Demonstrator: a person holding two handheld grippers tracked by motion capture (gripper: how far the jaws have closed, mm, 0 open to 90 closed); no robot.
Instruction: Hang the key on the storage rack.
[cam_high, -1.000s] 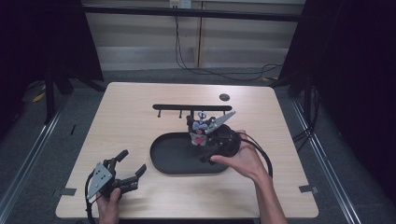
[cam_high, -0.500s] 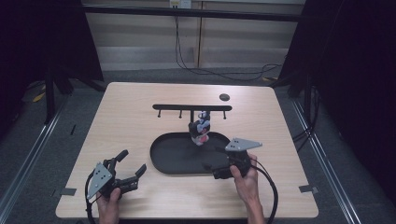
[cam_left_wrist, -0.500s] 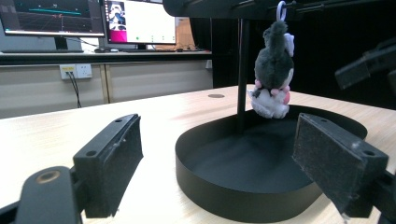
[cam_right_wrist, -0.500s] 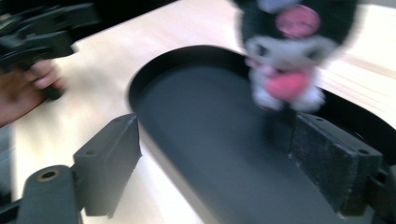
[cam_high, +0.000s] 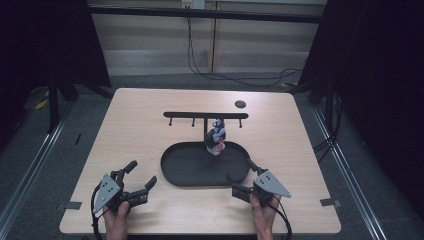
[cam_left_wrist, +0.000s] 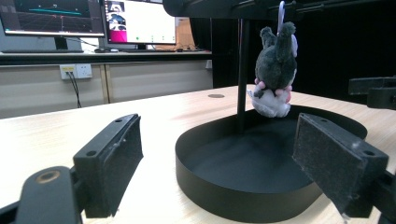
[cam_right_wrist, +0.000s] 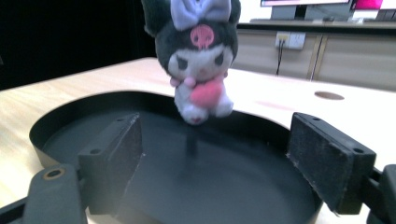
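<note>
Change: the right claw (cam_high: 243, 183) was up at the plush (cam_high: 216, 138) a second ago; now it sits low at the tray's near right rim, and its jaws have just been opening with nothing between them. The plush hangs alone on the rack (cam_high: 205, 115), so the hanging looks done and the hand seems to be pulling back.
Right claw: jaws wide apart, empty, pads touching nothing.
Ahead of right claw: the tray (cam_right_wrist: 60, 122) floor, then the plush (cam_right_wrist: 198, 56) dangling above it, well beyond the pads.
Left claw: (cam_high: 139, 183) jaws apart, empty, in the same place as before, on the table (cam_high: 140, 125).
Ahead of left claw: the tray (cam_left_wrist: 243, 205) wall, then the rack post (cam_left_wrist: 242, 65), with the plush (cam_left_wrist: 275, 65) beside it.
</note>
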